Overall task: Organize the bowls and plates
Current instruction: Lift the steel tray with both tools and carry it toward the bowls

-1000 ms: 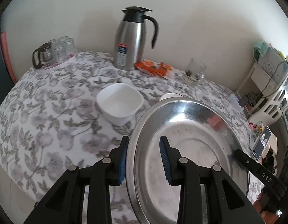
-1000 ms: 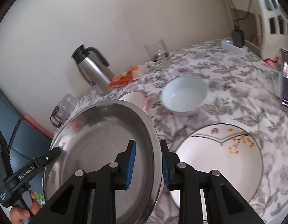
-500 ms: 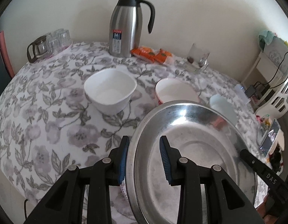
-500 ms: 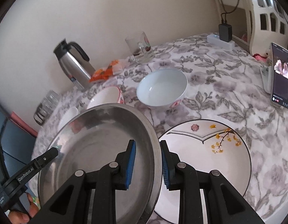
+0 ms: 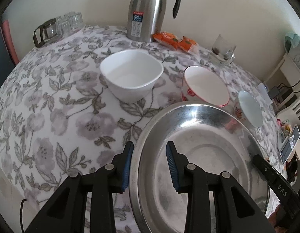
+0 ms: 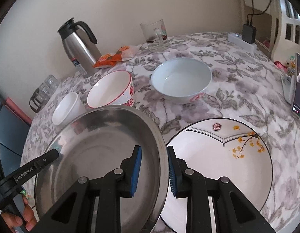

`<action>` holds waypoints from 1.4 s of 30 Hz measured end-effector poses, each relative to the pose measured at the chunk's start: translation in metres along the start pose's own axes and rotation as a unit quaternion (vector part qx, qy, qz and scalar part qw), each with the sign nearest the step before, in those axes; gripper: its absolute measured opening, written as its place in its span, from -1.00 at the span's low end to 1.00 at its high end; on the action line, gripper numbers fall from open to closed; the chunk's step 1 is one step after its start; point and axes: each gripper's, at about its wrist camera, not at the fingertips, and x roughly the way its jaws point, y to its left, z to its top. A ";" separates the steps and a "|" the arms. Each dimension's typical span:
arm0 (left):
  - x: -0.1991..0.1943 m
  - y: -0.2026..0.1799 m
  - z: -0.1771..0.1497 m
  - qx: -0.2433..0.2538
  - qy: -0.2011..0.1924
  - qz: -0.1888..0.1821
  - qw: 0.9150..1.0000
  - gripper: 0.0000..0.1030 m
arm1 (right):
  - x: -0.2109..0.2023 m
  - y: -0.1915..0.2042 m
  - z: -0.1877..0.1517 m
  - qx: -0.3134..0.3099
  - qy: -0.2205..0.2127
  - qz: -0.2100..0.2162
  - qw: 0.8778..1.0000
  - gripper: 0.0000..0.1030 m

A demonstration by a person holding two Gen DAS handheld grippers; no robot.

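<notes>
We hold the steel plate (image 5: 198,161) with both grippers, one on each side of its rim. The left gripper (image 5: 150,163) has its jaws pinched on the rim, one blue pad under the edge and one inside the plate. The right gripper (image 6: 153,167) has its jaws closed on the far side of the rim in the same way. The jaws are only a little way open, just as wide as the thin rim. The steel plate hangs tilted over the near edge of the tabletop (image 5: 52,106), and part of it sits above the flower plate (image 6: 218,167), which lies flat by the near right edge. We think the job now is to set the steel plate down on the flower plate to make a stack. To do it well, we should bring both hands down at the same speed so the plate gets level and does not tip. We should line it up over the middle of the flower plate first. We should not let go until the steel plate rests all the way down, or it may clang and slide. Behind it stand the square bowl (image 5: 131,75), the red-rim bowl (image 6: 111,91) and the blue bowl (image 6: 181,79), near the middle of the tabletop, so we should keep the rim from bumping them.
</notes>
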 end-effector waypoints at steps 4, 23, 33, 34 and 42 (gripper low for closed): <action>0.009 0.007 0.000 -0.010 0.016 0.004 1.000 -0.33 | 0.007 0.005 -0.001 -0.011 0.006 -0.002 1.000 -0.47; 0.037 0.012 -0.007 -0.010 0.070 0.015 0.997 -0.27 | 0.028 0.013 -0.007 -0.041 0.036 -0.032 0.998 -0.47; 0.042 0.008 -0.008 0.001 0.075 0.017 0.997 -0.27 | 0.030 0.011 -0.008 -0.040 0.039 -0.038 0.998 -0.47; 0.043 0.007 -0.008 0.003 0.076 0.018 0.997 -0.27 | 0.029 0.011 -0.008 -0.039 0.038 -0.038 0.998 -0.47; 0.045 0.008 -0.006 -0.003 0.078 0.012 0.997 -0.27 | 0.029 0.010 -0.008 -0.036 0.039 -0.036 0.998 -0.46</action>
